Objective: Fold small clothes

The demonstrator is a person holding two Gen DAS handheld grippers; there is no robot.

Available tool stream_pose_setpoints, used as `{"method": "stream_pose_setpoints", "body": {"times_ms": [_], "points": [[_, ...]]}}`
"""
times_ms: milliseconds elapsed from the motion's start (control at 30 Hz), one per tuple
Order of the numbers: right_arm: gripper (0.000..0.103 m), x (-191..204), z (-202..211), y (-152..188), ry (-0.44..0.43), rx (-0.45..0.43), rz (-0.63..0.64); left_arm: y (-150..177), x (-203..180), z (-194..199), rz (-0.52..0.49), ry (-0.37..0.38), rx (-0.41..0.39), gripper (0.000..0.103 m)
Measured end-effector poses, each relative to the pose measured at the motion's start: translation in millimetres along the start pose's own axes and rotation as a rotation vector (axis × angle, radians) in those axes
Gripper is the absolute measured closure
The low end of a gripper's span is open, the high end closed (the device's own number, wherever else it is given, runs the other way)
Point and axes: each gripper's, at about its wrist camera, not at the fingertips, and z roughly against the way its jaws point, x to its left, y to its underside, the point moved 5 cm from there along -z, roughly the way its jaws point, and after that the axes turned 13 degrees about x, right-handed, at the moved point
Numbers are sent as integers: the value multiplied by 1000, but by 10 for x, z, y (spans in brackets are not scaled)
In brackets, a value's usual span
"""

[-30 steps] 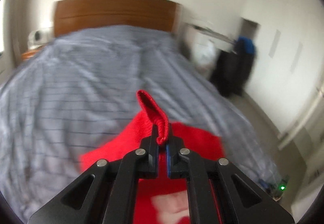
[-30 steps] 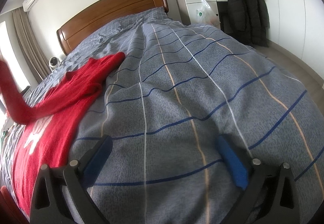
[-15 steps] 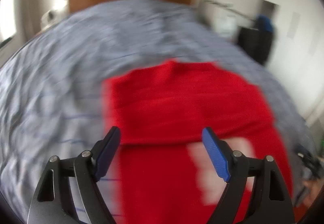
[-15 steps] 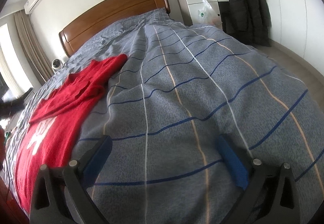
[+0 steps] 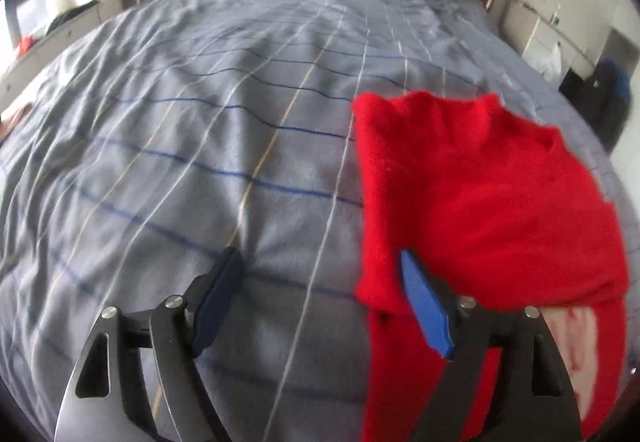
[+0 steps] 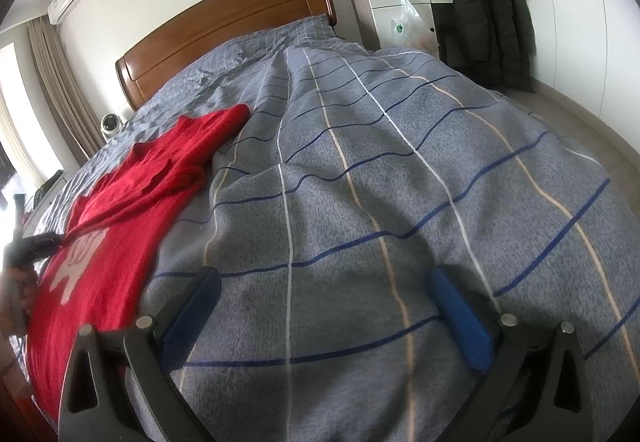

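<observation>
red sweater [image 5: 480,202] lies flat on the grey striped duvet [image 5: 200,162], toward the bed's left half in the right wrist view, with 1 sleeve folded across the chest above a white print. left gripper [image 5: 320,294] hovers at its edge, jaws spread wide, holding nothing. right gripper [image 6: 324,310] is likewise spread wide over bare duvet, well apart from the sweater.

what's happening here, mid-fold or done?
Mid-fold. A person with two handheld grippers is folding a red sweater lying on a bed's grey striped duvet. One sleeve is laid across the body, above the white print. The left gripper is open at the sweater's edge, holding nothing. The right gripper is open too, over bare duvet, away from the sweater.
</observation>
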Motion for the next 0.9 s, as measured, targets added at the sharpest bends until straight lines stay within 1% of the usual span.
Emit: {"method": "stream_pose_setpoints", "body": {"times_ms": [100, 167, 233, 333, 433, 567, 633, 700, 733, 900], "points": [[0, 2, 2, 1, -2, -1, 0, 125, 32, 252, -14, 24, -11, 21], [0, -6, 5, 0, -5, -3, -1, 240, 68, 387, -35, 41, -27, 19], [0, -4, 7, 6, -4, -3, -1, 404, 164, 493, -39, 37, -48, 15], [0, -3, 7, 6, -3, -3, 0, 592, 365, 535, -9, 26, -61, 13], [0, -1, 13, 14, 2, -6, 0, 792, 542, 478, 17, 20, -69, 12], [0, 3, 14, 19, 16, -7, 3, 1022, 726, 237, 32, -5, -67, 12], [0, 15, 13, 27, 27, -5, 6, 1119, 728, 248, -11, -2, -131, 10], [0, 27, -2, 25, 41, 0, 11, 1139, 665, 230, -54, -34, -143, 7], [0, 27, -9, 24, 48, 2, 14, 1139, 651, 223, -62, -39, -145, 5], [0, 38, -35, 19, 63, 6, 19, 1151, 629, 193, -73, -63, -176, 2]]}}
